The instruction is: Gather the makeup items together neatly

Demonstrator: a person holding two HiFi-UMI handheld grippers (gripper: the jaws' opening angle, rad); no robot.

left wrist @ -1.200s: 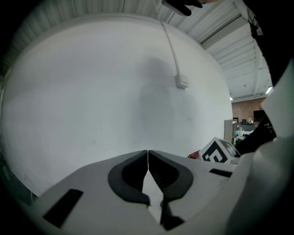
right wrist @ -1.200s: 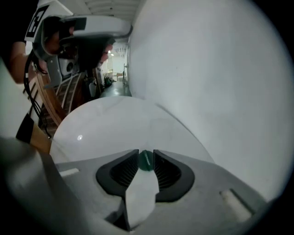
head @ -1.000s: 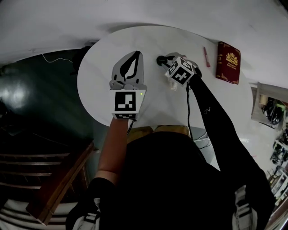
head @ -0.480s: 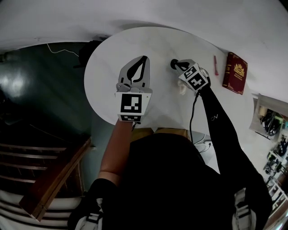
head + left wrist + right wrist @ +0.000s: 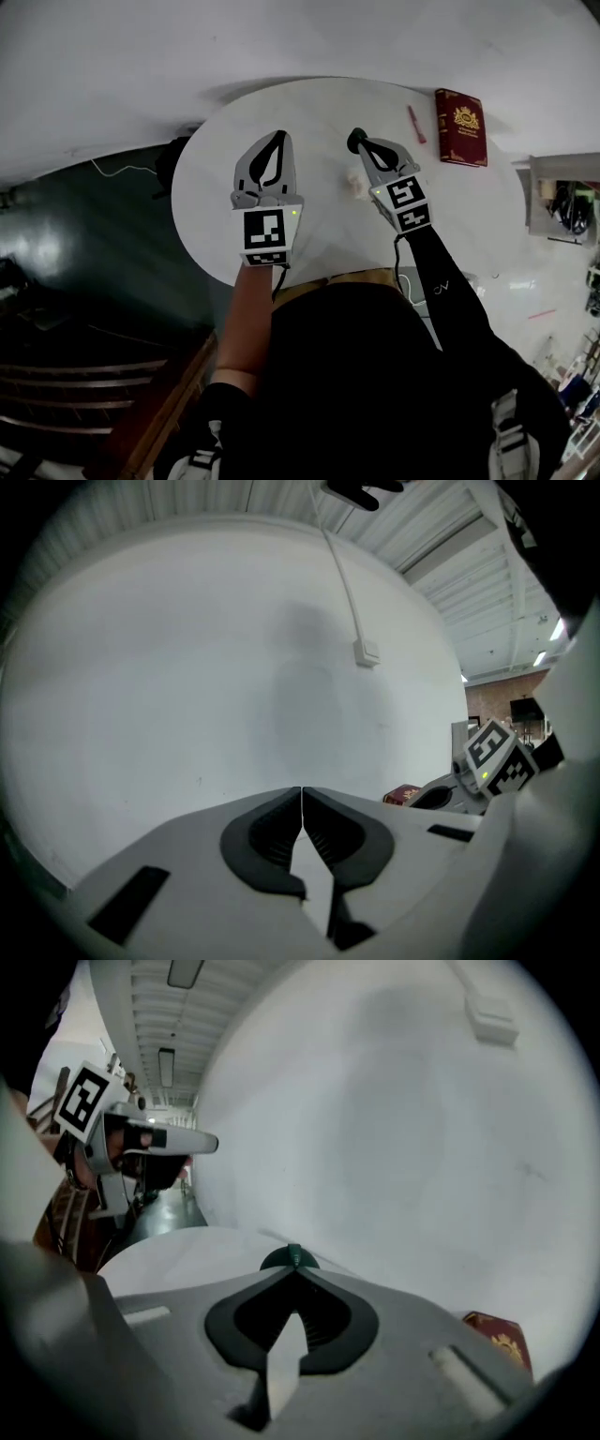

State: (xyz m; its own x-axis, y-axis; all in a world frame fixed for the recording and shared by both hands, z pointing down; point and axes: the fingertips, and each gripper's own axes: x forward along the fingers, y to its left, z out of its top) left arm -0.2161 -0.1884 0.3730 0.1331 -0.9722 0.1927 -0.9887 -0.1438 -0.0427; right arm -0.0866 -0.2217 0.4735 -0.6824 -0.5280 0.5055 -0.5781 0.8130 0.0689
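Observation:
My right gripper (image 5: 362,146) (image 5: 293,1270) is shut over the round white table (image 5: 319,112), pinching the edge of a small dark green round item (image 5: 353,140) (image 5: 287,1258) at its tips. A slim pink stick (image 5: 413,123) lies to the right of it, beside a dark red booklet (image 5: 459,127) (image 5: 498,1336). A small whitish item (image 5: 357,184) rests on the table beside the right gripper's body. My left gripper (image 5: 277,138) (image 5: 302,795) hovers over the table's left half, shut, with nothing between its jaws.
The table stands against a white wall with a dark floor (image 5: 84,234) to its left. Shelves with clutter (image 5: 562,202) stand at the right. A cable and a dark thing (image 5: 173,155) lie by the table's left edge.
The right gripper's jaws closed on the dark green item and it shifted right, nearer the pink stick and booklet. The left gripper stayed shut and kept its place.

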